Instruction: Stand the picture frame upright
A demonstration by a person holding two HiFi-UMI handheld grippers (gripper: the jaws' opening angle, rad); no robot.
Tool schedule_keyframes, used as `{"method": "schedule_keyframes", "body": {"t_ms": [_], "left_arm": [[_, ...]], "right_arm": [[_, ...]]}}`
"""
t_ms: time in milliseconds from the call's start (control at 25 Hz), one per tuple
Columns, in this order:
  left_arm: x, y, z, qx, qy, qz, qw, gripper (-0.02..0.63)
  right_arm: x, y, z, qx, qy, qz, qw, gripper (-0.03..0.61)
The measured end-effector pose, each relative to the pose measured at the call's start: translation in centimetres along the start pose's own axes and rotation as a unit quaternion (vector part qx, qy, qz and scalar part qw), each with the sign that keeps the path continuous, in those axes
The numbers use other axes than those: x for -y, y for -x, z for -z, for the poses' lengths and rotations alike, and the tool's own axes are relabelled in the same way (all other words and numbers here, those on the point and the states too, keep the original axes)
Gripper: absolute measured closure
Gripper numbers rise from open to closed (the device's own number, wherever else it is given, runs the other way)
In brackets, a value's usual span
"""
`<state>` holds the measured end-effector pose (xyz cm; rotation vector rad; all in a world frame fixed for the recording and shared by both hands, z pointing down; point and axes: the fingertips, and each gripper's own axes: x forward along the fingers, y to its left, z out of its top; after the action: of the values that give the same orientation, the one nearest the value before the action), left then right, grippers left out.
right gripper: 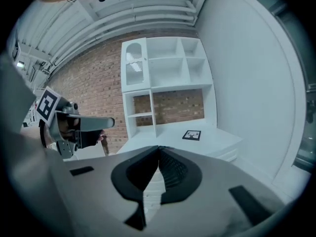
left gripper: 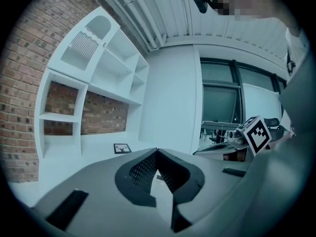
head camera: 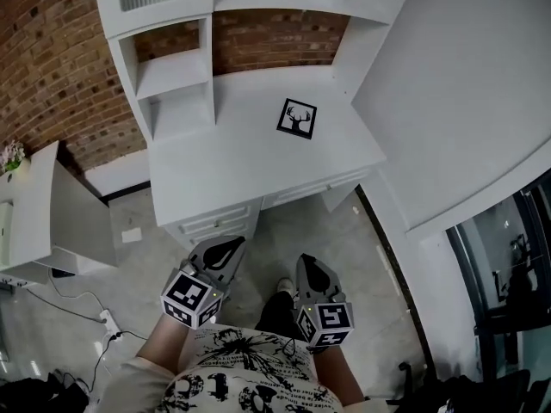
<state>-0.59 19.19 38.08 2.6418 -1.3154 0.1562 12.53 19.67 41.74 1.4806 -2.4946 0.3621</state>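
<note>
A black picture frame (head camera: 297, 118) with a deer print lies flat on the white desk (head camera: 224, 170), toward its right back part. It shows small and far in the left gripper view (left gripper: 122, 148) and the right gripper view (right gripper: 191, 135). My left gripper (head camera: 231, 244) and right gripper (head camera: 307, 263) hang close to my body, well short of the desk, over the floor. Both are shut with nothing between their jaws (left gripper: 157, 152) (right gripper: 158, 148).
The desk carries a white shelf unit (head camera: 168, 67) at its back left, against a brick wall (head camera: 52, 67). Drawers (head camera: 215, 224) face me under the desktop. A white wall (head camera: 465, 93) stands to the right, a low white cabinet (head camera: 43, 222) to the left, cables (head camera: 86, 312) on the floor.
</note>
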Motion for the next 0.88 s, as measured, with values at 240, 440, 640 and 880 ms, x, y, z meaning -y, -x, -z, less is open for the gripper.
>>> {"method": "schedule_keyframes", "body": {"t_ms": [240, 440, 640, 880], "left_arm": [[-1.2, -9.7, -2.0, -0.009, 0.009, -0.039, 0.9991, 0.600], [-1.8, -17.8, -2.6, -0.023, 0.022, -0.063, 0.9975, 0.600], [-2.3, -23.9, -2.9, -0.031, 0.031, -0.084, 0.9954, 0.600], [-4.2, -27.0, -2.0, -0.056, 0.050, -0.105, 0.9916, 0.600]], "right_arm": [[9.9, -5.5, -3.0, -0.023, -0.006, -0.025, 0.999, 0.571], [18.0, -9.4, -5.2, -0.036, 0.011, -0.039, 0.999, 0.572], [23.6, -13.1, -5.7, -0.053, 0.006, -0.064, 0.997, 0.572], [26.0, -17.4, -5.9, -0.068, 0.004, -0.089, 0.994, 0.572]]}}
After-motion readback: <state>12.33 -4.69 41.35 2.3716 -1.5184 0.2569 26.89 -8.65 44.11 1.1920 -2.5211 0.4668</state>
